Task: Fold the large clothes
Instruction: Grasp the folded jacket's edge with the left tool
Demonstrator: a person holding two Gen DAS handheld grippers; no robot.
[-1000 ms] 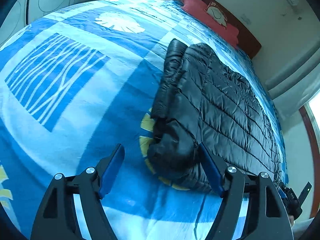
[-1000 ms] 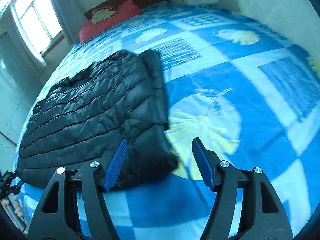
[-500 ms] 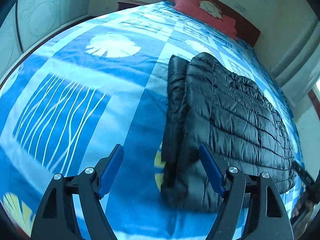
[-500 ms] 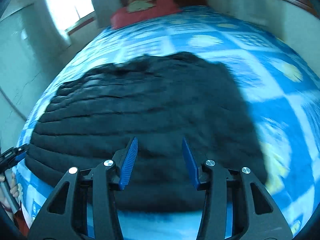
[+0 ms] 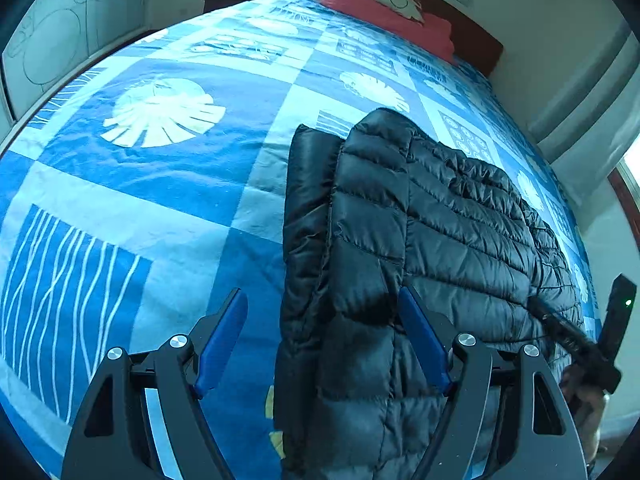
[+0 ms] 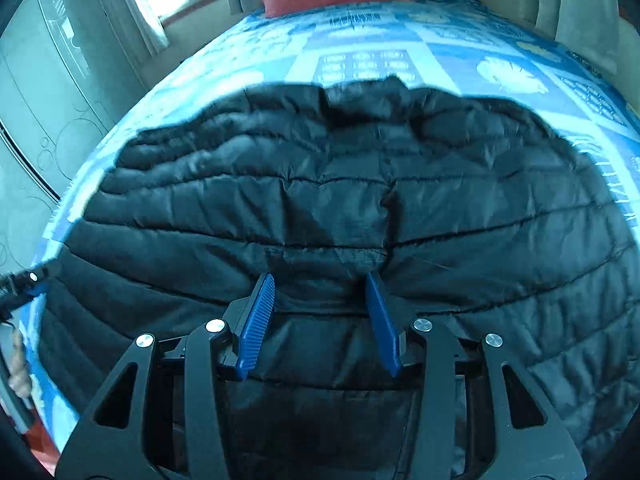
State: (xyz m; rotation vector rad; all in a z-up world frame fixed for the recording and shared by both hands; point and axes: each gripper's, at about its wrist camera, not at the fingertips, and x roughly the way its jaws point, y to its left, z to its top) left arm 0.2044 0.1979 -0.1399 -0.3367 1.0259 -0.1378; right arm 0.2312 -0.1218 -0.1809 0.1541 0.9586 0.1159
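Black quilted jacket lies on the bed, sleeve side already laid over along its left edge, body flat and spread toward the window side.

Left claw: jaws spread wide, straddling the folded left edge near the hem; pads not pressing fabric as far as the view shows.

Right claw: jaws part-way apart, having just been closing. They stand over the near middle of the jacket; a band of fabric sits between the pads, but whether they pinch it I cannot tell.

Judged step: taking hold of the near edge at two points for the next fold.

To do it well:
- Catch all layers at the left edge, not only the top one; this padding is slippery and puffy.
- Close both claws before lifting and lift them evenly.
- Carry the edge toward the red pillow end, aligning it with the far edge.
- Press down afterwards, since trapped air could spring the fold open.
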